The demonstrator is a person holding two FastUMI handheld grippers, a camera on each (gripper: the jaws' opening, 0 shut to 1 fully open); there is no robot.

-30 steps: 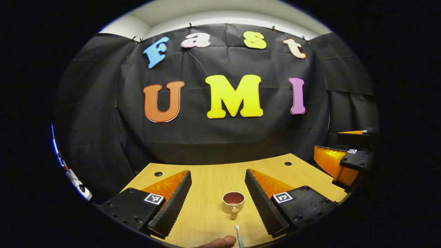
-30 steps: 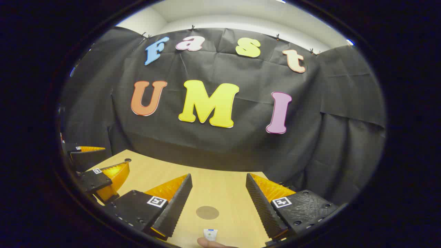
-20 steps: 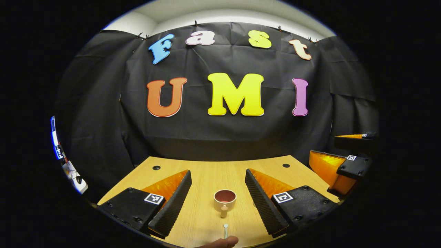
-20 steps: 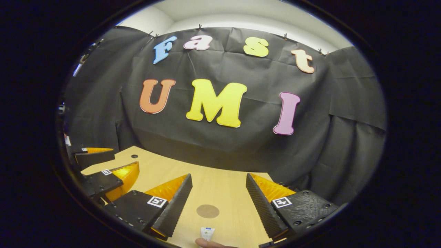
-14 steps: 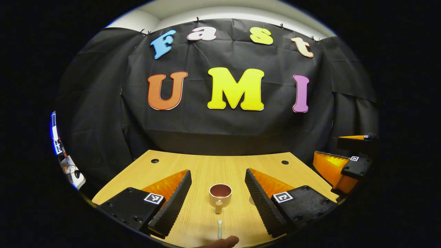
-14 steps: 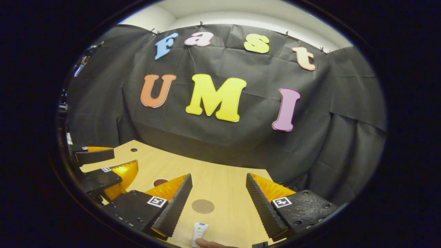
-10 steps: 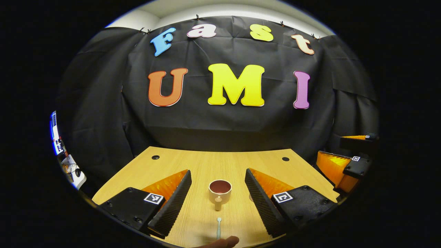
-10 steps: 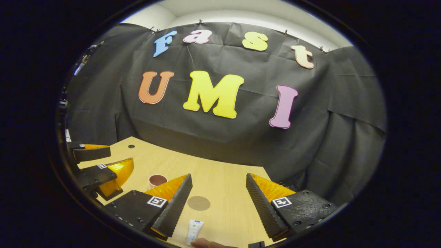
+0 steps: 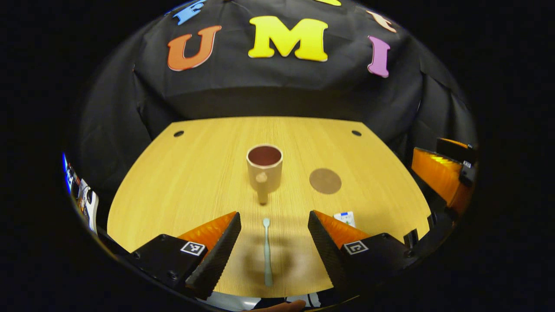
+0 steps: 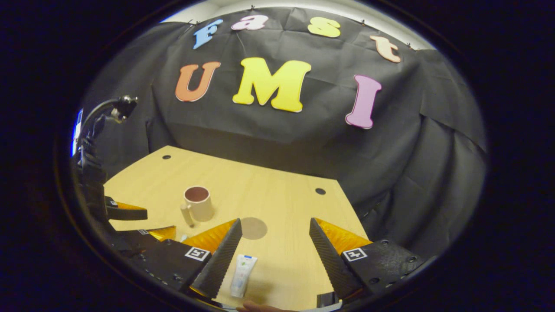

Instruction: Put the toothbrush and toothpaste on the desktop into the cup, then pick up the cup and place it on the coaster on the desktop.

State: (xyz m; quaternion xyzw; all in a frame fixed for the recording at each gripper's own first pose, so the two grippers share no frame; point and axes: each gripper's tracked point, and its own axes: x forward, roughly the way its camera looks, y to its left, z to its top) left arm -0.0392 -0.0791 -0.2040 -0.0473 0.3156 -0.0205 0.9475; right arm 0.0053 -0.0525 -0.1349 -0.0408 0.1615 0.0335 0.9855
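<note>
- Left gripper [image 9: 274, 225] is being held above the desk's near edge, fingers spread wide, the toothbrush [image 9: 267, 253] lying flat between them, untouched.
- Right gripper [image 10: 275, 236] is likewise being held agape, the toothpaste [image 10: 243, 269] lying just inside its left finger.
- Cup [image 9: 264, 168] is being shown upright mid-desk, the coaster [image 9: 325, 180] beside it, bare wooden desktop [image 9: 182, 182] all around.

The left gripper [image 9: 274, 240] sits at bottom centre, jaws spread wide, holding nothing. The right gripper [image 10: 275, 245] likewise gapes empty at bottom centre.
</note>
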